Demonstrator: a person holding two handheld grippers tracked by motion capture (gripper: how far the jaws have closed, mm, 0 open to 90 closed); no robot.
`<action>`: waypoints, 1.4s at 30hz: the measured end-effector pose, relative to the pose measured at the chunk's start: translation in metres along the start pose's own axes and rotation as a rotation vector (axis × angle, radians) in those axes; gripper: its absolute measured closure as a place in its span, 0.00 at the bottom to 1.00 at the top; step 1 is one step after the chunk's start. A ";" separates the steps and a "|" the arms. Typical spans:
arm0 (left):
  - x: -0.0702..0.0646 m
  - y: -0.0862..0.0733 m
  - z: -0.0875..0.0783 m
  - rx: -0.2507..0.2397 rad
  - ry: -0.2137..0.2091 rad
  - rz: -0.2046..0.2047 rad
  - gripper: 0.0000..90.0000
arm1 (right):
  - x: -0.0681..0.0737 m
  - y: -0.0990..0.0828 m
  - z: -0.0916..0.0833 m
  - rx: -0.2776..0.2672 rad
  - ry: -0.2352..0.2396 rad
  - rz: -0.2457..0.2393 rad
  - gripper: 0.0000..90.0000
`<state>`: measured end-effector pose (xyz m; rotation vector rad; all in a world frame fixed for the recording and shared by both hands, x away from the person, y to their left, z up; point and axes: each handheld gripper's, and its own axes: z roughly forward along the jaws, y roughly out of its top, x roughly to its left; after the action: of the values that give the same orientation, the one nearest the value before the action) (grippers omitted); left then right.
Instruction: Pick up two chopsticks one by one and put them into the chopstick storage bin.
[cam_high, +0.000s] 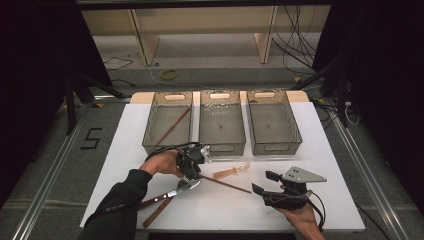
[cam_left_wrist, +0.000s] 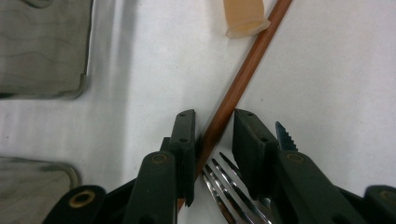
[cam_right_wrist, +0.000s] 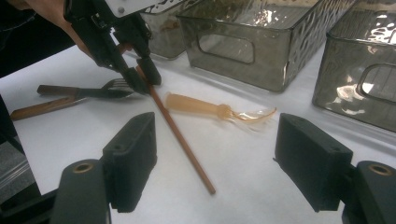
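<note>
— Bins came first: three grey see-through bins (cam_high: 222, 122) stood in a row at the far side of the white table (cam_high: 330, 200). What lay in them?

— The left bin (cam_high: 168, 122) held one brown chopstick (cam_high: 172, 126), slanted from corner to corner. The middle bin and the right bin (cam_high: 273, 121) looked bare, so this read to me as sorting cutlery by kind.

— And the second chopstick (cam_high: 227, 184)?

— It lay flat on the table, just nearer the person than the middle bin, running away to the right. The left gripper (cam_left_wrist: 212, 126) pointed down over its near end, jaws on either side of the stick; one pad seemed to touch it, the other stood a little off, so I judged the grip not yet made.

— Why come at it there?

— Probably because that end lay nearest the left hand. But a fork (cam_right_wrist: 109, 88) and a wooden-handled knife (cam_high: 157, 210) crowded that spot; the fork's tines (cam_left_wrist: 231, 191) sat right under the jaws and could get pinched along.

— Anything else close?

— An amber plastic spoon (cam_right_wrist: 210, 109), in front of the middle bin, its handle end almost at the stick.

— The other hand?

— The right gripper (cam_right_wrist: 215, 154) hung wide apart and empty, toward the table's near right edge, well clear of the bins.
</note>
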<state>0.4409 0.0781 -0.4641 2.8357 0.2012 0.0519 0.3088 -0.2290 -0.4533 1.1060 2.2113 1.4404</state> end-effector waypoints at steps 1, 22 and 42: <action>0.000 0.000 0.000 0.002 -0.001 0.005 0.78 | 0.000 0.000 0.000 -0.001 0.000 -0.001 0.33; -0.001 0.001 0.000 0.001 0.004 0.095 0.91 | 0.000 0.000 0.001 0.008 0.001 0.002 0.33; -0.010 0.006 -0.016 -0.065 0.036 0.150 0.93 | 0.000 0.000 0.000 0.008 0.003 0.006 0.34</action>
<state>0.4304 0.0752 -0.4475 2.7812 -0.0061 0.1392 0.3094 -0.2292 -0.4535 1.1146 2.2192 1.4378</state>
